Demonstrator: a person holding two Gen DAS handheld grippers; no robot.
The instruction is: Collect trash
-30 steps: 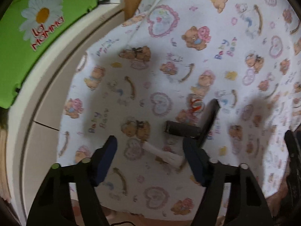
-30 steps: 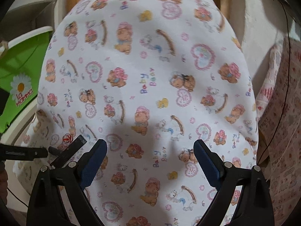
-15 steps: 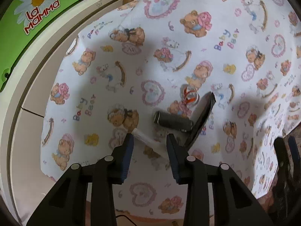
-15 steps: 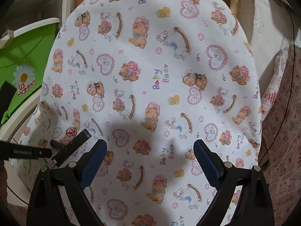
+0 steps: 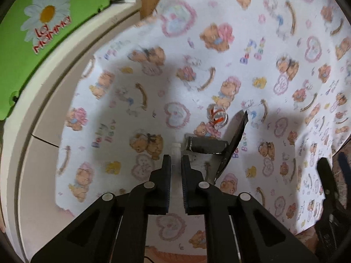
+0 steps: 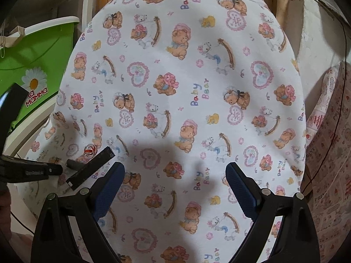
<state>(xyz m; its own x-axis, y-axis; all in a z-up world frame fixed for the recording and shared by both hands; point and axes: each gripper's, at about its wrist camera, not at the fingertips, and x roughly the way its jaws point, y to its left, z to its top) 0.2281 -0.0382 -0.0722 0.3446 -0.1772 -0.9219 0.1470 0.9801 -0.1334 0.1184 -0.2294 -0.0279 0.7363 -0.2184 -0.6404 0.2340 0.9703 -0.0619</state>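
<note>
On the teddy-bear print cloth [image 5: 274,50] lies a small white paper roll [image 5: 176,149], with my left gripper [image 5: 175,161] closing on it; its pads press the roll's near end. Just right of it lie a dark grey cylinder [image 5: 206,145], a black flat strip [image 5: 235,141] and a clear wrapper with red stripes [image 5: 217,115]. In the right wrist view the same strip [image 6: 91,167], cylinder [image 6: 73,164] and wrapper [image 6: 90,150] sit at the lower left, beside the left gripper's black fingers [image 6: 33,171]. My right gripper [image 6: 175,176] hangs open over bare cloth, holding nothing.
A green bin with a daisy logo [image 5: 43,22] [image 6: 37,61] stands left of the table, behind a cream ledge [image 5: 54,92]. A red-patterned fabric [image 6: 329,153] hangs at the right. The right gripper's fingers [image 5: 329,175] show at the left view's right edge.
The left gripper's jaws have gone from wide open to nearly together around the white roll. The right gripper has stayed open; its view has drifted a little down the cloth.
</note>
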